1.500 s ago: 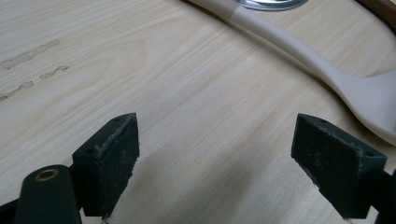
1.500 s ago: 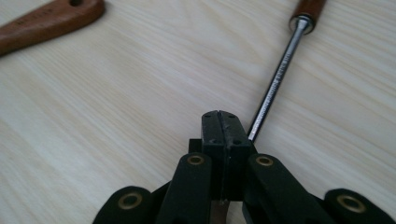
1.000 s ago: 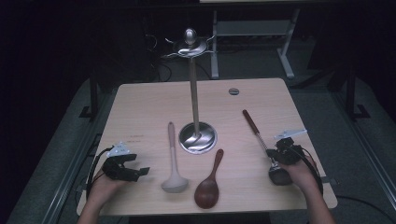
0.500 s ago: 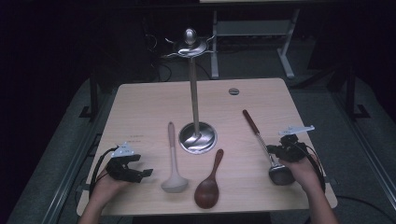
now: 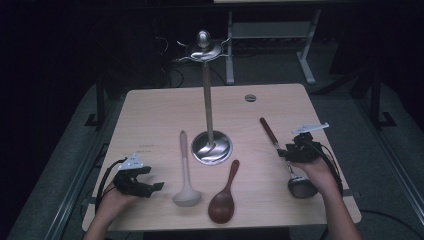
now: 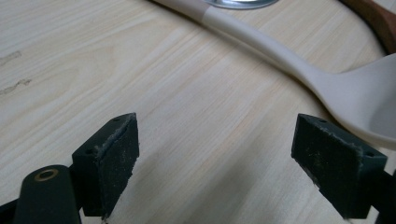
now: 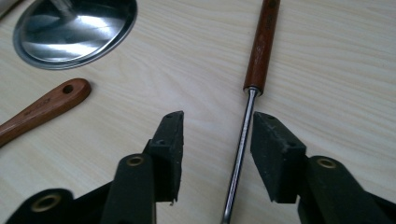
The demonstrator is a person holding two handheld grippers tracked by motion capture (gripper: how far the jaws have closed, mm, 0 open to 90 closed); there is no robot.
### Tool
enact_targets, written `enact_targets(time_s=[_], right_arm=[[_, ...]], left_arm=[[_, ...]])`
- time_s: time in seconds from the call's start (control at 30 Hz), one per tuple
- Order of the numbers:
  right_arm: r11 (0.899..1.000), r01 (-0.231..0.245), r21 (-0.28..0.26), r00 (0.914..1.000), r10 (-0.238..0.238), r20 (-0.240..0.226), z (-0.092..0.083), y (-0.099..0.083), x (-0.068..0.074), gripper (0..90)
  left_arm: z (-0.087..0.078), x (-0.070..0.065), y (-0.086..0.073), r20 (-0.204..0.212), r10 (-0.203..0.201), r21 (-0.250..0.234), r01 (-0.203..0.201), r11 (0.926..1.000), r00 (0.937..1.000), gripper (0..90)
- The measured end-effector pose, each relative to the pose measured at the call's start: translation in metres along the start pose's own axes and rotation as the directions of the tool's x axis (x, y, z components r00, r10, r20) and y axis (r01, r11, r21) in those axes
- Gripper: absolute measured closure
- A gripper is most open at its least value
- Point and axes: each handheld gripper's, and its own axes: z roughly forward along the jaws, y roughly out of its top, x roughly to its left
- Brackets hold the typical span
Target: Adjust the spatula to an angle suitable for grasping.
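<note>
Nothing hangs on the tall steel hook stand (image 5: 207,100) yet: right hand-held gripper (image 7: 217,140), half-open, straddles the wooden-handled steel ladle's (image 7: 250,112) shaft ungripped; left hand-held gripper (image 6: 215,154) gapes empty.

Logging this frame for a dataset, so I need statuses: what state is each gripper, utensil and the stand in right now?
Left gripper: open, over bare table, holding nothing.
Right gripper: open, jaws astride the metal shaft, not closed.
Metal ladle: lying flat.
Pale ladle: lying flat, untouched.
Brown wooden spoon: lying flat, untouched.
Utensil stand: upright, hooks empty.
</note>
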Motion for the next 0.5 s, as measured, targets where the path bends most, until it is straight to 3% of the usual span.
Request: enact_targets(time_s=[0.33, 0.5], right_arm=[[0.998, -0.041, 0.054, 0.9991, 0.04, 0.012, 0.019, 0.02, -0.009, 46.1], [0.996, -0.024, 0.082, 0.9995, 0.022, 0.024, 0.029, 0.033, -0.011, 43.7]], left_arm=[[0.0, 0.0, 0.0, 0.007, -0.002, -0.002, 0.002, 1.0, 1.0, 14.9], [0.0, -0.001, 0.0, 0.017, 0.001, -0.01, -0.001, 0.9999, 0.9999, 14.9]])
